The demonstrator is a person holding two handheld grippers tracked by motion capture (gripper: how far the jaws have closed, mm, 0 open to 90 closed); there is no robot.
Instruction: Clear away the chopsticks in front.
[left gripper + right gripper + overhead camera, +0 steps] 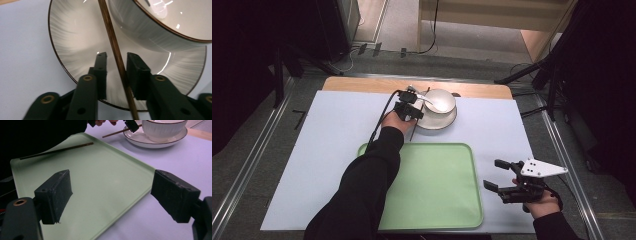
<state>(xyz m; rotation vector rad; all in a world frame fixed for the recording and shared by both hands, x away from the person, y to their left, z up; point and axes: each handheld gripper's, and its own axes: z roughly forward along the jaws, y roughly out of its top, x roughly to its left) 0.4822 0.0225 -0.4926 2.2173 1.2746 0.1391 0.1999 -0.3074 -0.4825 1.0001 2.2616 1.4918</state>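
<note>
A white bowl (442, 99) with a spoon (428, 100) in it stands on a brown-rimmed plate (437, 122) at the far side of the mat. A brown chopstick (112, 37) lies across the plate (70, 40), beside the bowl (160, 27). My left gripper (116, 58) straddles it, open, with a gap on the left pad's side. In the high view the left gripper (414, 114) is at the plate's left edge, the chopstick (413, 132) sticking out toward me. A second chopstick (57, 150) lies on the green tray (105, 177). My right gripper (112, 182) hangs wide open and empty over the tray's near corner.
The green tray (437, 185) sits in the near middle of a pale mat (332, 130) on a wooden table. In the high view the right gripper (493, 174) is off the tray's right edge. A dark-sleeved left arm (362, 195) crosses the tray's left part.
</note>
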